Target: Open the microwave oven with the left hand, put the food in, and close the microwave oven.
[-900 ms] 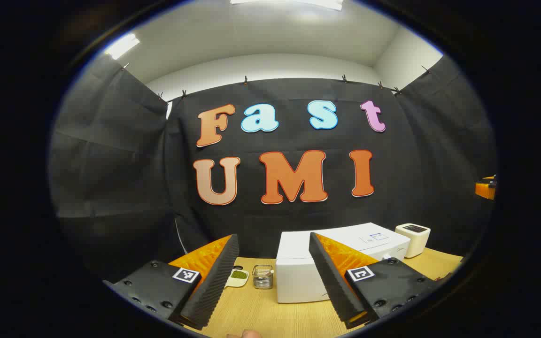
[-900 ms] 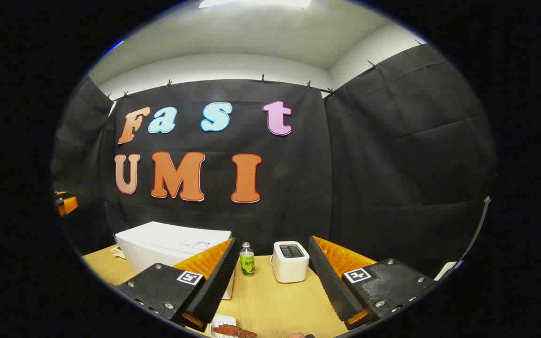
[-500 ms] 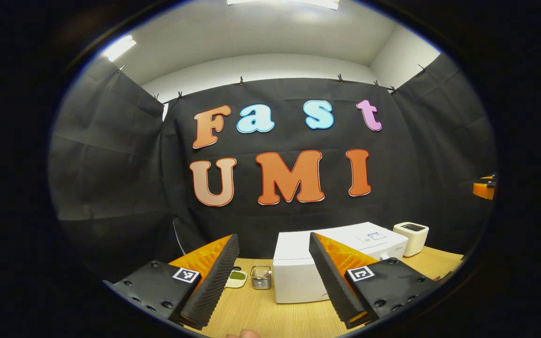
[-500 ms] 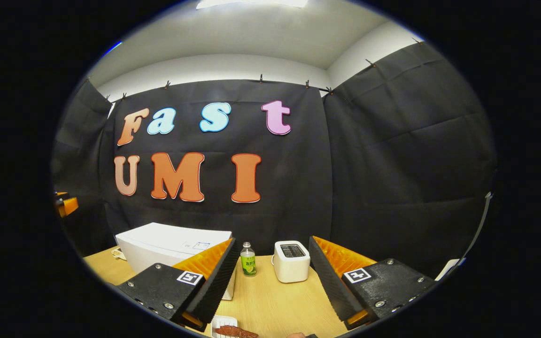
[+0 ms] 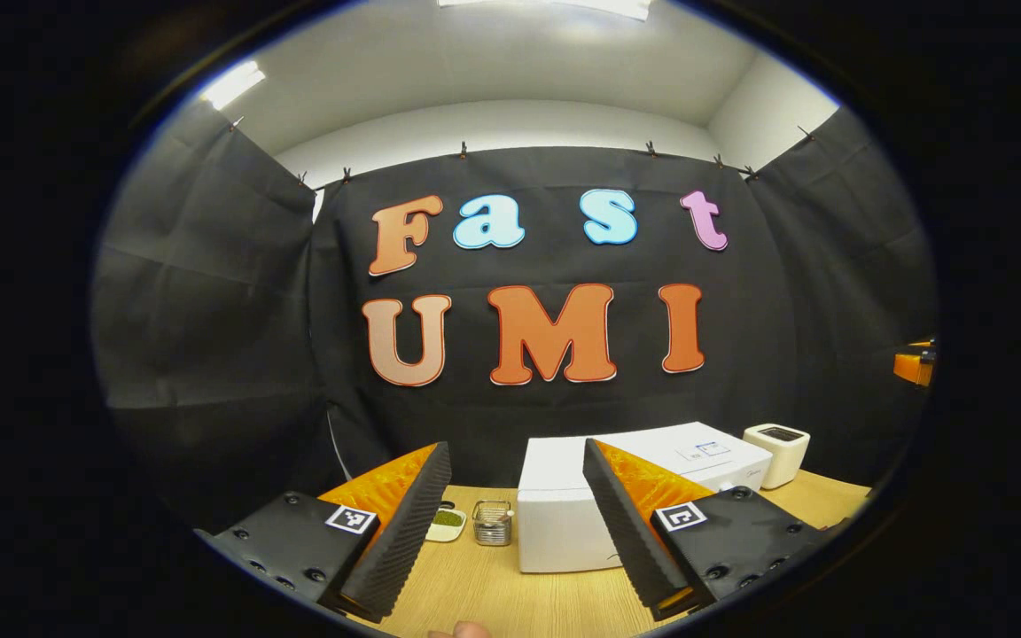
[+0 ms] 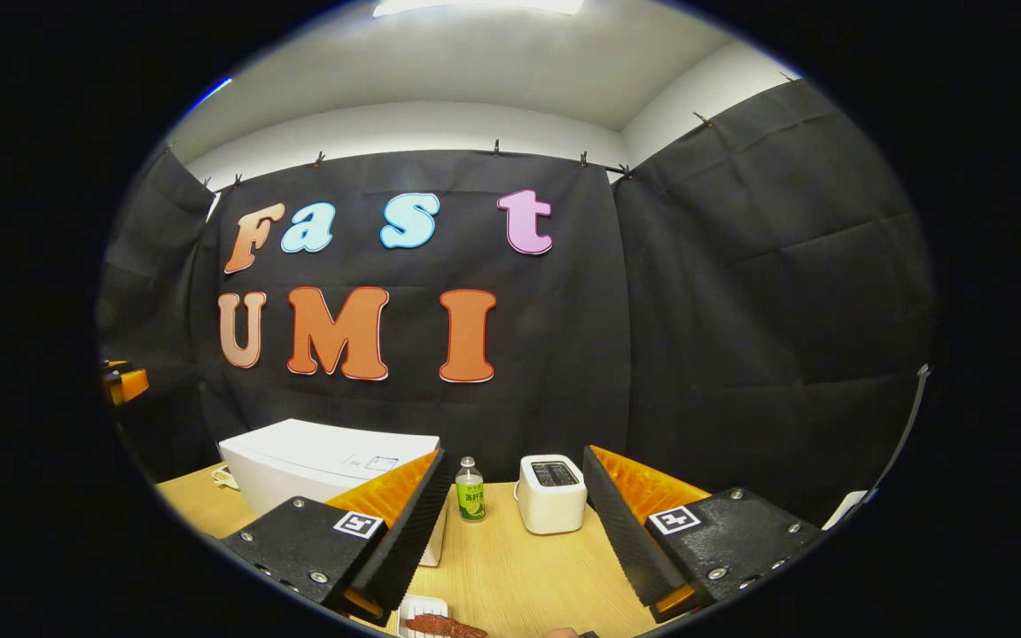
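A white microwave oven (image 5: 564, 509) stands at the back of the wooden table (image 5: 493, 594), partly behind my left gripper's right finger; in the right gripper view the microwave oven (image 6: 315, 461) sits at left. Its door looks closed. My left gripper (image 5: 510, 532) is open, well in front of the oven, nothing between its fingers. My right gripper (image 6: 510, 532) is open too, held above the table. Under it at the bottom edge lies brownish food (image 6: 440, 626) on a small white plate (image 6: 420, 608).
A white toaster (image 6: 551, 494) and a green-labelled bottle (image 6: 470, 491) stand right of the microwave. Left of it sit a small wire basket (image 5: 492, 522) and a white dish (image 5: 446, 525) of green stuff. A fingertip (image 5: 466, 630) shows at the bottom edge.
Both views shift only slightly; the grippers hover almost in place and stay open. Nothing on the table has moved.
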`<state>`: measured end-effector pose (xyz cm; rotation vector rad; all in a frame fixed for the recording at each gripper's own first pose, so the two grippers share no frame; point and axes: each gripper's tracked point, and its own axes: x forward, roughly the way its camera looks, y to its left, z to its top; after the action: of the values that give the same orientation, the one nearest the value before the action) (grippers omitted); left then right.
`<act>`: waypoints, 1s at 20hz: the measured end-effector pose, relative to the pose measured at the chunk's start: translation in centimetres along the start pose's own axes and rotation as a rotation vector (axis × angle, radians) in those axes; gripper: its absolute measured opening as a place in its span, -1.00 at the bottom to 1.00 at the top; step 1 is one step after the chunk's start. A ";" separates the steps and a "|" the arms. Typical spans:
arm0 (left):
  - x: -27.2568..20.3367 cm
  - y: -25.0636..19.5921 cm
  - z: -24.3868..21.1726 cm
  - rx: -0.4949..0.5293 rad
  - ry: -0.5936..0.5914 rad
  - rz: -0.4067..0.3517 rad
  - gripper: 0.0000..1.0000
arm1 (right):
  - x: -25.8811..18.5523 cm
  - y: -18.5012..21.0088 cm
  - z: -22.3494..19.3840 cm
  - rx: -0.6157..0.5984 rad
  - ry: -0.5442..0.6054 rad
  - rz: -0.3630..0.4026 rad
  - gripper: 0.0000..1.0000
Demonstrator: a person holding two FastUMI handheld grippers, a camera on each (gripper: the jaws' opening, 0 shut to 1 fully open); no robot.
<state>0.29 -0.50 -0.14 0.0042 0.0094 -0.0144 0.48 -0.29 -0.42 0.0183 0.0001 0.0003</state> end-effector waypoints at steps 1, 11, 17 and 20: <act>0.1 -0.1 0.0 0.002 -0.002 0.001 0.96 | 0.0 0.0 -0.2 0.002 0.002 0.001 0.86; 1.5 -9.2 -3.5 -0.040 0.020 -0.130 0.89 | 0.0 -1.5 -1.3 0.016 0.020 -0.015 0.87; 2.5 -17.4 -8.6 -0.039 0.061 -0.234 0.87 | -0.3 -3.0 -1.8 0.009 0.029 -0.036 0.87; 3.1 -21.4 -11.2 -0.068 0.078 -0.281 0.96 | -0.3 -4.2 -2.3 -0.013 0.039 -0.056 0.86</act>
<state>2.96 -21.92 -11.45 -0.0647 0.0884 -0.2945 0.19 -4.45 -2.79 0.0054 0.0394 -0.0550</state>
